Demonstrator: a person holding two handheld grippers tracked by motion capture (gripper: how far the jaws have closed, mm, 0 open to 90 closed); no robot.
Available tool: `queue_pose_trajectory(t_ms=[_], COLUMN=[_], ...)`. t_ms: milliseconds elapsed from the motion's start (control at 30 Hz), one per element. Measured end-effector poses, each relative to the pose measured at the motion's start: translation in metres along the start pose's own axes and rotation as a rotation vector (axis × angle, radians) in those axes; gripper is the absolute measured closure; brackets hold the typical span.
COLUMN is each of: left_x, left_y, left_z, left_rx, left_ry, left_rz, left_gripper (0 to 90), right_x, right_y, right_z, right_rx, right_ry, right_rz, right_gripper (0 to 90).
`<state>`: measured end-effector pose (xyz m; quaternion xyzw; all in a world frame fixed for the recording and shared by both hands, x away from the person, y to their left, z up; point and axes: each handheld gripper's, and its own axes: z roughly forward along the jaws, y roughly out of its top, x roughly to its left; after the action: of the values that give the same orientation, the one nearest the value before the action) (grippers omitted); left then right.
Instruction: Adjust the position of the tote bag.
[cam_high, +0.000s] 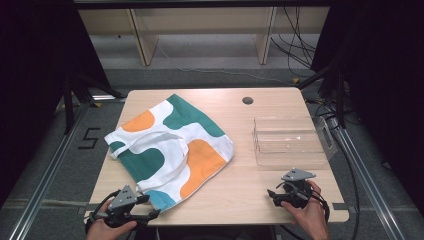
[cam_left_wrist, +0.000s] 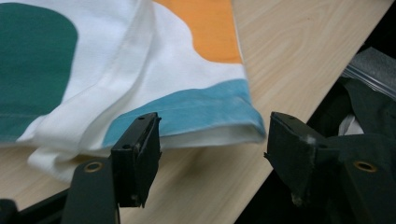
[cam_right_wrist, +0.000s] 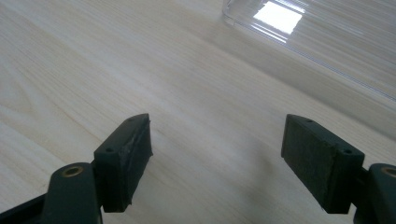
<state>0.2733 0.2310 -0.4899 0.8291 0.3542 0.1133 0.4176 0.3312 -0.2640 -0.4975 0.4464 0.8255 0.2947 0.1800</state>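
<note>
While I hold both tongs low at the near edge of the counter (cam_high: 235, 195), nothing is gripped in either one. My left tongs (cam_high: 142, 207) sit at the near left corner, jaws spread wide, just short of the bag (cam_high: 172, 145). In the left gripper view those tongs (cam_left_wrist: 212, 154) face the bag (cam_left_wrist: 140, 70) head on: its blue hemmed corner lies between the two jaws and a little beyond them, flat on the wood, and I cannot tell whether the left jaw touches the cloth. The right jaw hangs past the counter's edge (cam_left_wrist: 299, 70).

The bag is a white cloth tote with green, orange and blue blotches. It lies flat and askew on the left half of the counter, its white straps looped across its middle.

My right tongs (cam_high: 275, 196) rest near the front right, jaws apart, pointing left across the wood. In the right gripper view the tongs (cam_right_wrist: 217, 154) gape over bare counter (cam_right_wrist: 93, 70), with the wall of a clear bin (cam_right_wrist: 327, 42) further off at the upper right.

That bin (cam_high: 292, 142) stands on the right half of the counter, well apart from the bag and just beyond my right hand (cam_high: 312, 212). My left hand (cam_high: 107, 227) grips its handle at the bottom edge of the high view.
</note>
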Motion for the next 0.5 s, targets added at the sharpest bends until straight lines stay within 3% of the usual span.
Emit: queue_pose_trajectory(t_ms=[100,133,233,333,433,467,500], left_x=[0.0,-0.003,-0.005,-0.008,-0.01,-0.012,-0.012], left_y=[0.002,0.001,0.001,0.001,0.0,0.0,0.0], left_z=[0.001,0.002,0.004,0.001,0.0,0.002,0.002], left_rx=[0.038,0.033,0.039,0.046,0.064,0.07,0.092], left_ry=[0.032,0.027,0.025,0.027,0.035,0.04,0.053], left_rz=[0.085,0.043,0.011,-0.003,0.013,-0.004,0.017], left_gripper=[33.3,33.3,33.0,38.5,42.3,42.9,42.9], right_x=[0.001,0.001,0.0,0.002,0.0,0.001,0.001], right_y=[0.0,0.0,-0.001,0.0,-0.001,0.0,0.0], right_z=[0.001,0.001,0.002,0.002,0.002,0.002,0.002], right_rx=[0.002,0.0,-0.006,0.012,0.004,0.011,0.011], right_ry=[0.007,0.007,0.002,0.008,0.005,0.009,0.009], right_rz=[0.002,-0.002,-0.024,-0.007,-0.027,-0.007,-0.007], right_gripper=[25.3,25.3,25.3,25.3,25.3,25.3,25.3])
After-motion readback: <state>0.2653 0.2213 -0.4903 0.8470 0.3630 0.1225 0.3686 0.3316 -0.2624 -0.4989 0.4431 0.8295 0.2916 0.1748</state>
